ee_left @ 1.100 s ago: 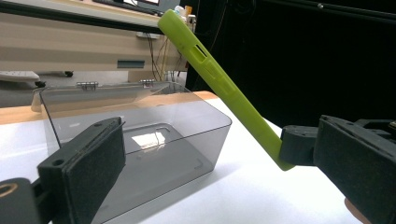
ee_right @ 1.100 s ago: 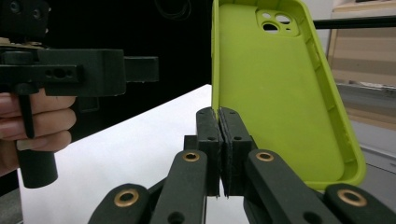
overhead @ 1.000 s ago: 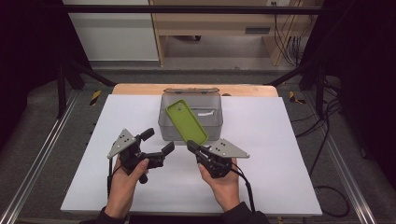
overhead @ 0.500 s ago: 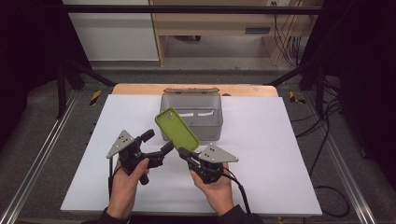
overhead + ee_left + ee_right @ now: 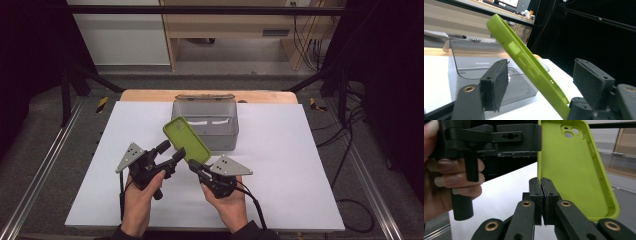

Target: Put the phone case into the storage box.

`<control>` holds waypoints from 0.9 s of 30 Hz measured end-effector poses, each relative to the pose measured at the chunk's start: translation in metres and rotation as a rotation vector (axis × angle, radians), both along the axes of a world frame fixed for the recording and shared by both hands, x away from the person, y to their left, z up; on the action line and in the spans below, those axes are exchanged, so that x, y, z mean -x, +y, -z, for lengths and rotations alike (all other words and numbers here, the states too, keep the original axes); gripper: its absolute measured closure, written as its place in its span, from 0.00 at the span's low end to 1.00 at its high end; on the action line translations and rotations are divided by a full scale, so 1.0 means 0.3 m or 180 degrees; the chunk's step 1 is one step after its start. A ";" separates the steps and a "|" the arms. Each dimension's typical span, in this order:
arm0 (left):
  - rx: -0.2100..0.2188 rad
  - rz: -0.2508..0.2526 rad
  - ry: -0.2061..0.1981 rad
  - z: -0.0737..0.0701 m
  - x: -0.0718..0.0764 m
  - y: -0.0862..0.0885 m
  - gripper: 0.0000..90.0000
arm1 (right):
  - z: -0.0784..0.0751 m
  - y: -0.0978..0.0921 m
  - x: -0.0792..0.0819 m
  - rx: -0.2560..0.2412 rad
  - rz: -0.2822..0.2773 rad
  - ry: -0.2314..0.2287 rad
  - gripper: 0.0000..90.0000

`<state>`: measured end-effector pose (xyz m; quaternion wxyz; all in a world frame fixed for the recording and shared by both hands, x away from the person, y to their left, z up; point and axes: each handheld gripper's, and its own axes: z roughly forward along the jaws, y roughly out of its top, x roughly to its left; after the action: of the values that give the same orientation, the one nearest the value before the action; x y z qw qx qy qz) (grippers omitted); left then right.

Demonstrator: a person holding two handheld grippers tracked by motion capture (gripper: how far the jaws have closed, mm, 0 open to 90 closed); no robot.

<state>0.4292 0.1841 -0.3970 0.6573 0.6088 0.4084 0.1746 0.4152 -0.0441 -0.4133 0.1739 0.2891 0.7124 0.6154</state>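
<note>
The lime-green silicone phone case (image 5: 186, 139) has come nearer, away from the grey plastic box (image 5: 206, 126); right hand-held gripper (image 5: 194, 166) pinches its edge, left hand-held gripper (image 5: 171, 152) gapes wide around it.

The tabletop (image 5: 280, 165) was evenly lit from above and read bright white, with only faint, soft shadows under the hands. Around it the room fell off to near black. In the left gripper view the near pads were blurred, the background dark. In the right gripper view the case (image 5: 574, 170) looked sharp, the hand (image 5: 439, 182) soft and close.
</note>
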 end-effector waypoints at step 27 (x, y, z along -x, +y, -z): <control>0.0439 -0.0080 0.0235 0.043 0.000 0.023 0.70 | 0.026 0.071 0.035 -0.0016 -0.0016 0.0001 0.98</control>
<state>0.4292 0.1911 -0.4098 0.6800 0.5629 0.4510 0.1318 0.4047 -0.0227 -0.4211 0.1715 0.2879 0.7116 0.6175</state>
